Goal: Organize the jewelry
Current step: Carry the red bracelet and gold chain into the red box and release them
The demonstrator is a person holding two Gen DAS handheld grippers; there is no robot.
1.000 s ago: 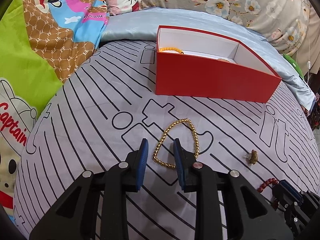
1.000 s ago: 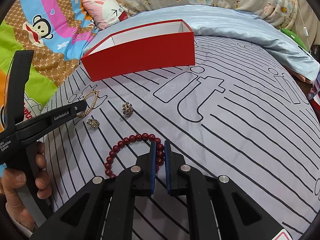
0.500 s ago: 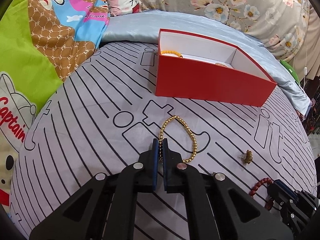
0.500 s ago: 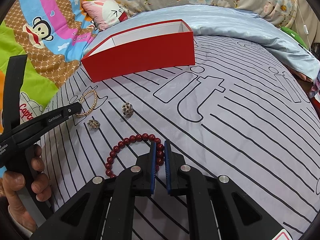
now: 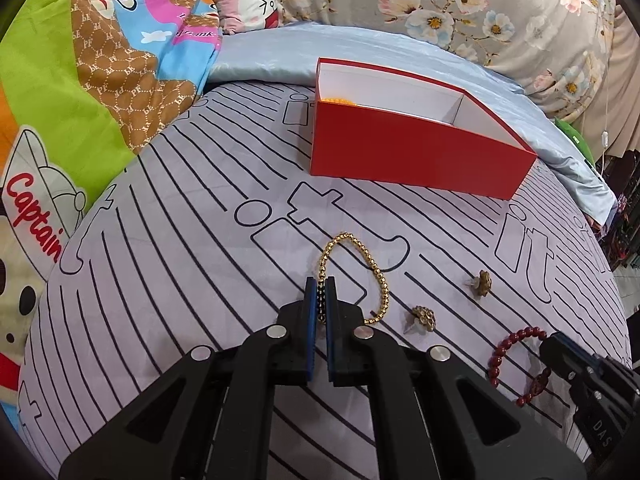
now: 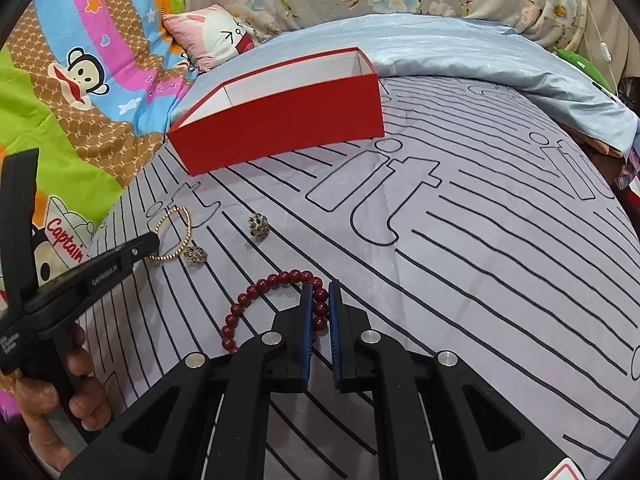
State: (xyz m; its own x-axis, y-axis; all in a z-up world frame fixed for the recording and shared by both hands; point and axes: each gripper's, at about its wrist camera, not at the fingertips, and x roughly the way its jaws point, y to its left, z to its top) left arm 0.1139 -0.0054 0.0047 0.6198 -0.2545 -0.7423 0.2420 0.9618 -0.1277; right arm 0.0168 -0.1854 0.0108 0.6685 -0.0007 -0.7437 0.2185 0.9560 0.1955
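Note:
My left gripper (image 5: 319,286) is shut on the near side of a gold bead bracelet (image 5: 374,268) lying on the striped grey bedsheet; it also shows in the right wrist view (image 6: 176,236). My right gripper (image 6: 319,292) is shut on a dark red bead bracelet (image 6: 256,300), also seen at the lower right of the left wrist view (image 5: 516,350). An open red box (image 5: 412,156) with a white inside stands farther back; an orange bracelet (image 5: 338,100) peeks over its left rim.
Two small brass flower earrings (image 5: 424,316) (image 5: 482,282) lie on the sheet between the bracelets. Colourful cartoon bedding (image 5: 80,100) rises at the left. A pale blue quilt (image 6: 480,52) and a pink pillow (image 6: 216,36) lie behind the box.
My left gripper went from open around the gold bracelet to shut on it, then drew back a little. My right gripper stayed shut on the red bracelet.

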